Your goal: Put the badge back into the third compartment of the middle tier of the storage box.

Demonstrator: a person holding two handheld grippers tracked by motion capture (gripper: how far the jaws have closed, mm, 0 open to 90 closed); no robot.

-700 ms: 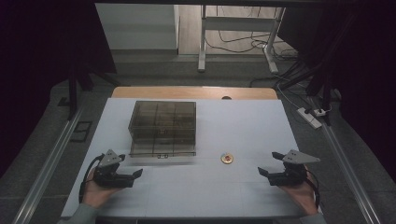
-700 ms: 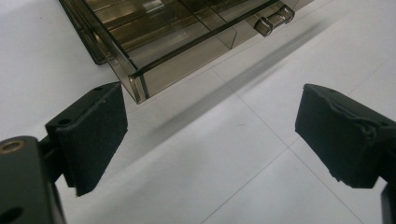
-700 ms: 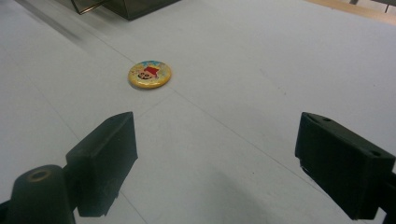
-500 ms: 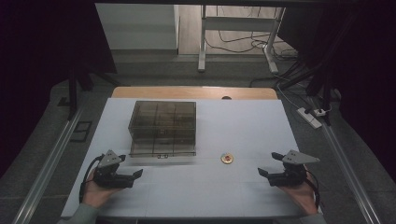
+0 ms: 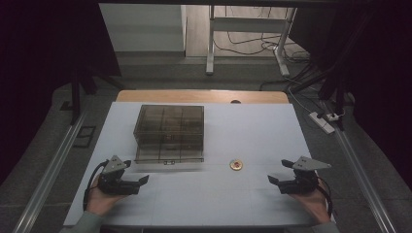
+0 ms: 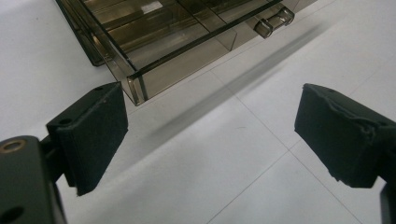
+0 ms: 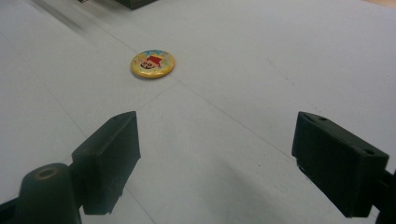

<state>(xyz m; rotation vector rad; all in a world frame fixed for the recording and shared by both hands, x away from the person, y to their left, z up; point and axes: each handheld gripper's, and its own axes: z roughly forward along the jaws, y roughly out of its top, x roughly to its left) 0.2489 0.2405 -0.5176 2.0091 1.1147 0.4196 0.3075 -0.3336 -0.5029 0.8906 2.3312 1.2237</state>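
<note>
At the table's near left, the left gripper [image 5: 142, 180] rests low in a hand, its jaws spread wide with nothing between them, pointing toward the middle. Just beyond it stands a smoky clear plastic drawer box [image 5: 169, 131], its bottom drawer [image 6: 187, 44] pulled partly out. Right of the box, apart from it, a small round yellow badge [image 5: 236, 165] lies flat on the white table [image 5: 252, 126]. At the near right, the right gripper [image 5: 273, 179] is also wide open and empty, facing the badge from a short way off.
</note>
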